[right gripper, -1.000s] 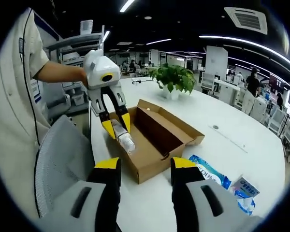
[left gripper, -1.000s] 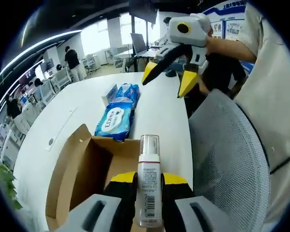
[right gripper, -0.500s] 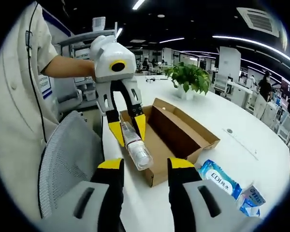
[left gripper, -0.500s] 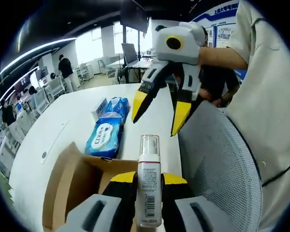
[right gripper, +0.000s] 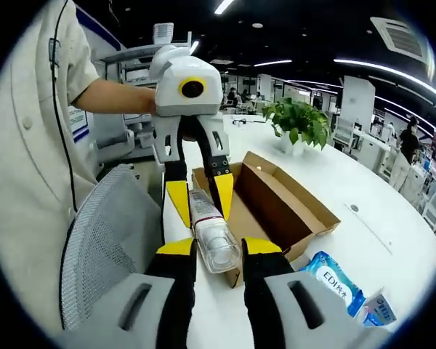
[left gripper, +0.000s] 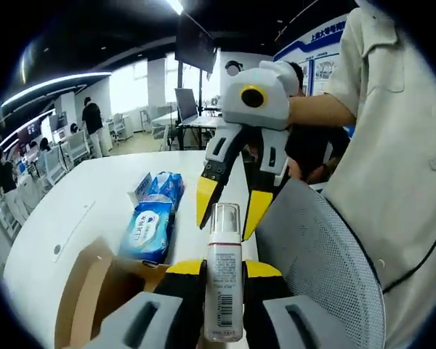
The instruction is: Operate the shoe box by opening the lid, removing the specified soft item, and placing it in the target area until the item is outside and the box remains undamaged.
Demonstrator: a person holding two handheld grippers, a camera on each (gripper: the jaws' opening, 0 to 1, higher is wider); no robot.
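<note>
I take the shoe box [right gripper: 276,203] as my landmark: it sits open on the table [right gripper: 349,182] with its lid folded back, so the opening step looks done and the cardboard appears unharmed. My left gripper [left gripper: 223,270] has its jaws clenched on a white pump bottle [left gripper: 223,291], held up clear of the box, so this item is already out; whether it is the soft item asked for I doubt, since it looks rigid. My right gripper [right gripper: 218,247] hovers with its yellow jaws spread to either side of the bottle's clear cap, not yet pressing it as far as I can judge, so a handover seems to be the step in hand; placing in the target area is left. In the left gripper view I see, beyond the box, a blue wipes pack [left gripper: 149,229] and a smaller pack behind it, and the mesh chair back [left gripper: 320,269] to the box's right. The right gripper view adds the box's brown inside, which appears bare, a potted plant [right gripper: 299,123] past the box, and the wipes just beside its near corner.
</note>
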